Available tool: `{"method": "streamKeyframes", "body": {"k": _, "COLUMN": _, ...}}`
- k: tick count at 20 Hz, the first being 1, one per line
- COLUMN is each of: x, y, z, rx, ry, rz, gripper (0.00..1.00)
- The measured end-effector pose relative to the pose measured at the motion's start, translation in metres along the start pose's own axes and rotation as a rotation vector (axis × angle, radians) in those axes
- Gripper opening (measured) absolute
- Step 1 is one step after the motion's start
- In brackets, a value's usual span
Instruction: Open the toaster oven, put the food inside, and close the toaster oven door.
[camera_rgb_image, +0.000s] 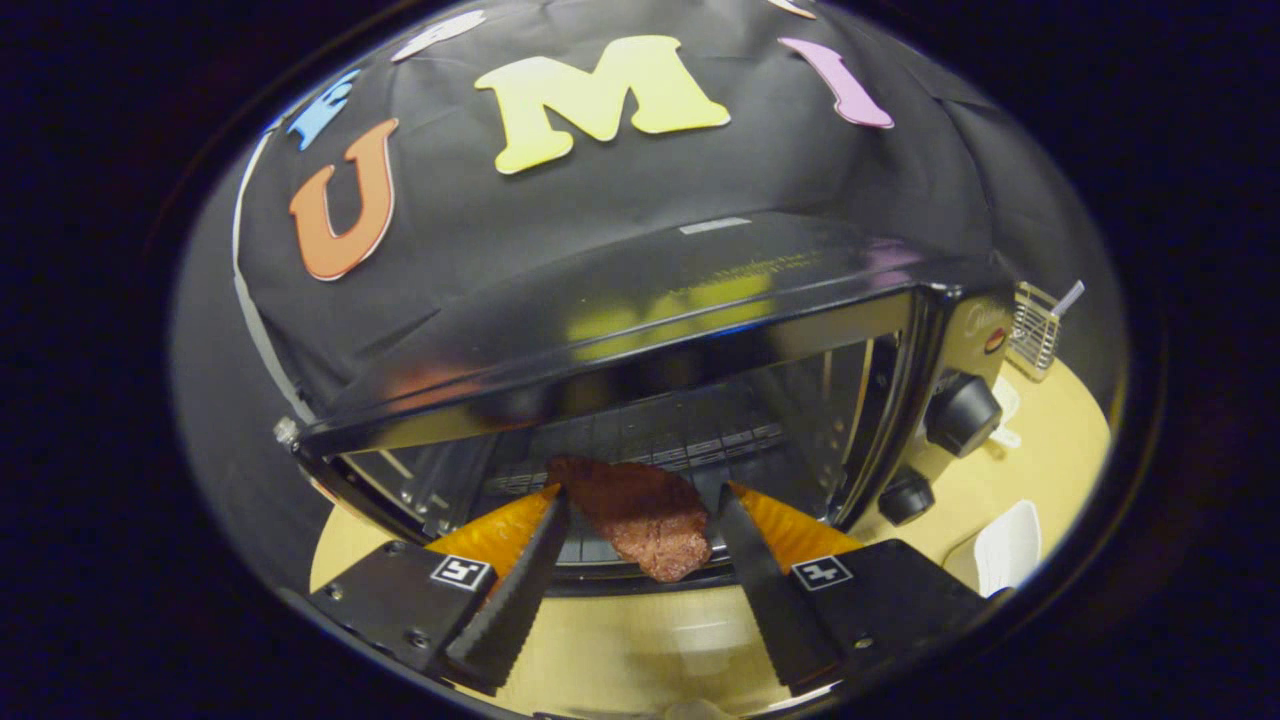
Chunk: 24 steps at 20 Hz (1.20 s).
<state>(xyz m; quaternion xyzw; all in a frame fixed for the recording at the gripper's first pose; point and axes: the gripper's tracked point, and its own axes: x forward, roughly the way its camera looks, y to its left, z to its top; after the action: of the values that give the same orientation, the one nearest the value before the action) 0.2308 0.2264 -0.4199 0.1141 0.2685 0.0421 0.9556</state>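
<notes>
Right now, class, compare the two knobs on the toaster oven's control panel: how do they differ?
The upper knob looks larger and stands out more from the panel; the lower knob looks smaller and flatter. The upper one sits nearer the toaster oven's top, the lower nearer the wooden table. Both are round and black. The open claw brackets the brown food.

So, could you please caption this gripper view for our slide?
Open gripper straddles a piece of meat lying at the open toaster oven's mouth.
</notes>
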Motion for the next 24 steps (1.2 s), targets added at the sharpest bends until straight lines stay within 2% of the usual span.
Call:
{"method": "streamKeyframes", "body": {"k": 6, "x": -0.044, "y": 0.009, "z": 0.002, "rx": -0.044, "ry": 0.011, "rz": 0.042, "gripper": 0.96}}
{"method": "streamKeyframes", "body": {"k": 14, "x": -0.124, "y": -0.008, "z": 0.006, "rx": -0.181, "ry": 0.018, "rz": 0.063, "gripper": 0.96}}
{"method": "streamKeyframes", "body": {"k": 20, "x": -0.166, "y": -0.038, "z": -0.027, "rx": -0.239, "ry": 0.061, "rz": 0.045, "gripper": 0.96}}
{"method": "streamKeyframes", "body": {"k": 24, "x": -0.181, "y": -0.053, "z": -0.066, "rx": -0.253, "ry": 0.103, "rz": 0.039, "gripper": 0.96}}
